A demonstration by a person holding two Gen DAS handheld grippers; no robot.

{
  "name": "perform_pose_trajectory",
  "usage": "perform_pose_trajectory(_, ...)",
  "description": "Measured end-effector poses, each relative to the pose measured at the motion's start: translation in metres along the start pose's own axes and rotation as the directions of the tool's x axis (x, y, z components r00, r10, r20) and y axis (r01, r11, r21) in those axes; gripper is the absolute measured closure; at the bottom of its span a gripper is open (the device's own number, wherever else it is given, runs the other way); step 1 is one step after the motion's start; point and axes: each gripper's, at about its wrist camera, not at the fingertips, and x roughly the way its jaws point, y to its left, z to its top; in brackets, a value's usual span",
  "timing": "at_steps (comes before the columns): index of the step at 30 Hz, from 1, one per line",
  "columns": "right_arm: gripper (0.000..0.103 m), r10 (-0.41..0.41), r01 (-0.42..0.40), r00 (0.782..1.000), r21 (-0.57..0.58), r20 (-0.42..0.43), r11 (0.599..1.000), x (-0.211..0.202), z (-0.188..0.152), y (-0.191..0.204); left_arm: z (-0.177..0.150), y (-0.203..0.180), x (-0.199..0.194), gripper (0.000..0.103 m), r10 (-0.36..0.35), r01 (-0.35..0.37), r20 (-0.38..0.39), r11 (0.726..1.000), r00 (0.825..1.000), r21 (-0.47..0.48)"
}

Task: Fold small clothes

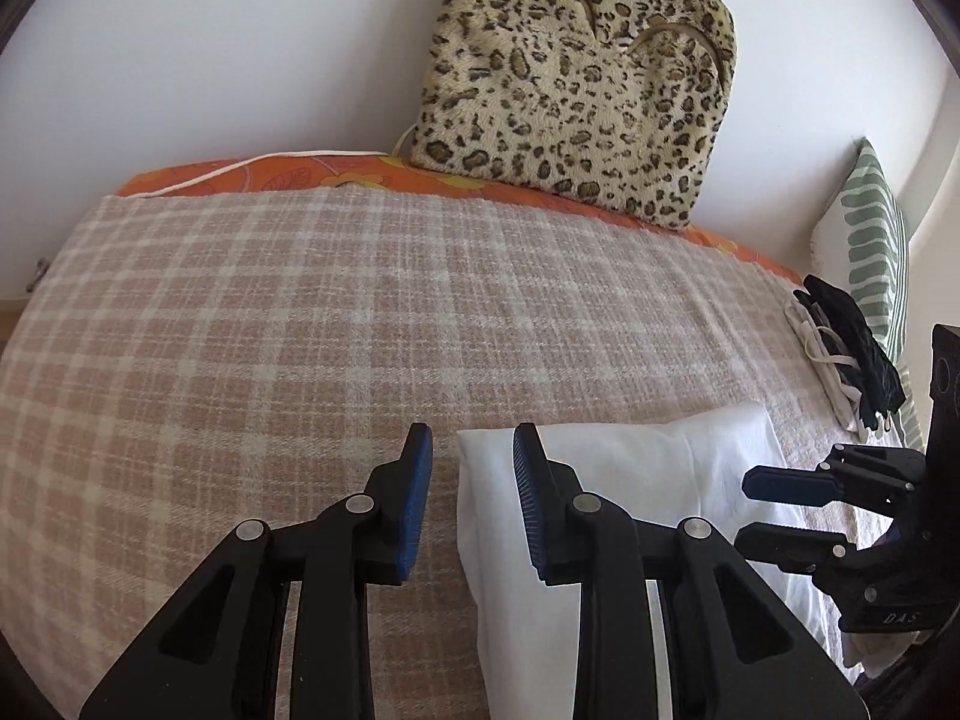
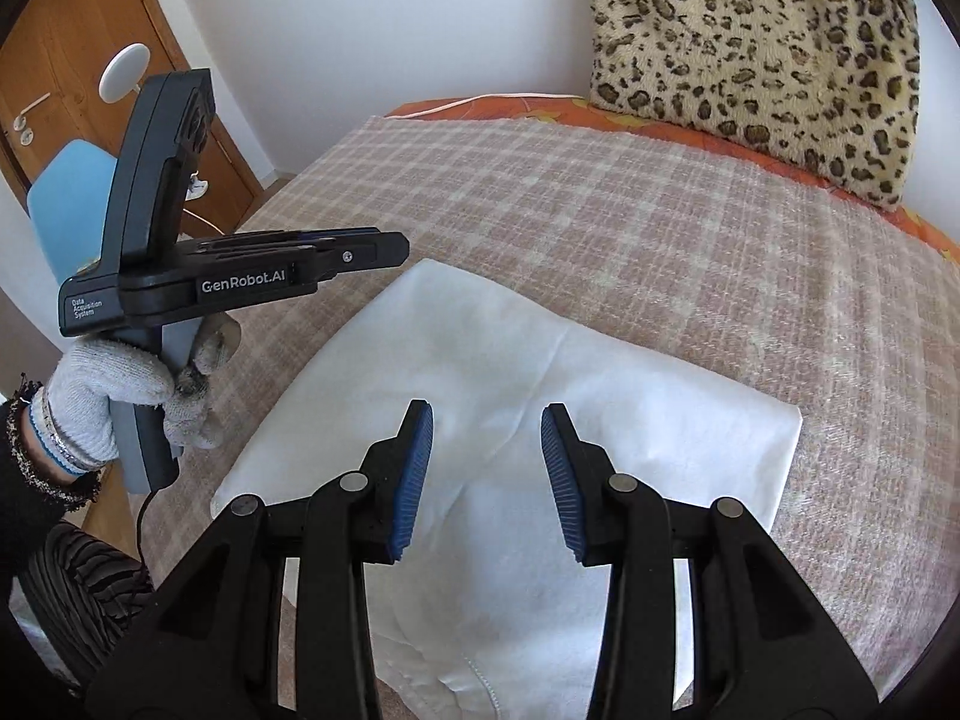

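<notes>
A white garment (image 2: 540,420) lies folded flat on the checked blanket (image 2: 600,210); it also shows in the left wrist view (image 1: 648,468). My right gripper (image 2: 486,420) is open and empty, hovering just above the garment's middle. My left gripper (image 1: 473,441) is open and empty, above the garment's left edge. In the right wrist view the left gripper (image 2: 396,249) is seen side-on, held by a gloved hand above the garment's left corner. The right gripper (image 1: 750,510) shows at the right of the left wrist view, jaws apart.
A leopard-print cushion (image 1: 576,78) leans on the wall at the back. A pile of dark and white small clothes (image 1: 852,348) lies at the right by a green-striped pillow (image 1: 870,234). A wooden door (image 2: 72,60) and blue chair (image 2: 66,210) stand left.
</notes>
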Motion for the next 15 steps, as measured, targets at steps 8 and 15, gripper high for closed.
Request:
perform_pose_trajectory(8,0.061,-0.051,0.050,0.999,0.115,0.004,0.992,-0.004,0.006,-0.056,-0.003,-0.026,-0.022,0.077,0.047,-0.052,0.056,0.994,0.997,0.100)
perform_pose_trajectory(15,0.060,-0.125,0.128,0.992,0.200,-0.030,0.971,0.001,0.006,-0.090,-0.009,-0.035,-0.035,0.077,0.066,-0.077,0.084,0.987,0.994,0.140)
